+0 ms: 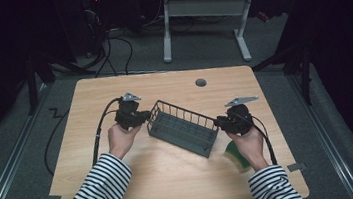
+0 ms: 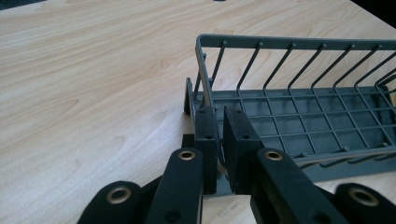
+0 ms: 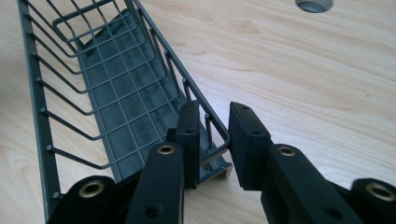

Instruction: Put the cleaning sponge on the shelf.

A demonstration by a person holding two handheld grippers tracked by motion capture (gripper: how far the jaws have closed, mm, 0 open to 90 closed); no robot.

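From the high view, a long dark grey wire basket lies diagonally in the middle of the light wooden table. The left gripper meets its far-left end and the right gripper its near-right end. A green and white round object sits under the right hand.

In the left gripper view, the jaws are clamped on the basket's corner wire, only a sliver of gap between them.

In the right gripper view, the jaws straddle the basket's end rim with space beside the wire, not closed on it.
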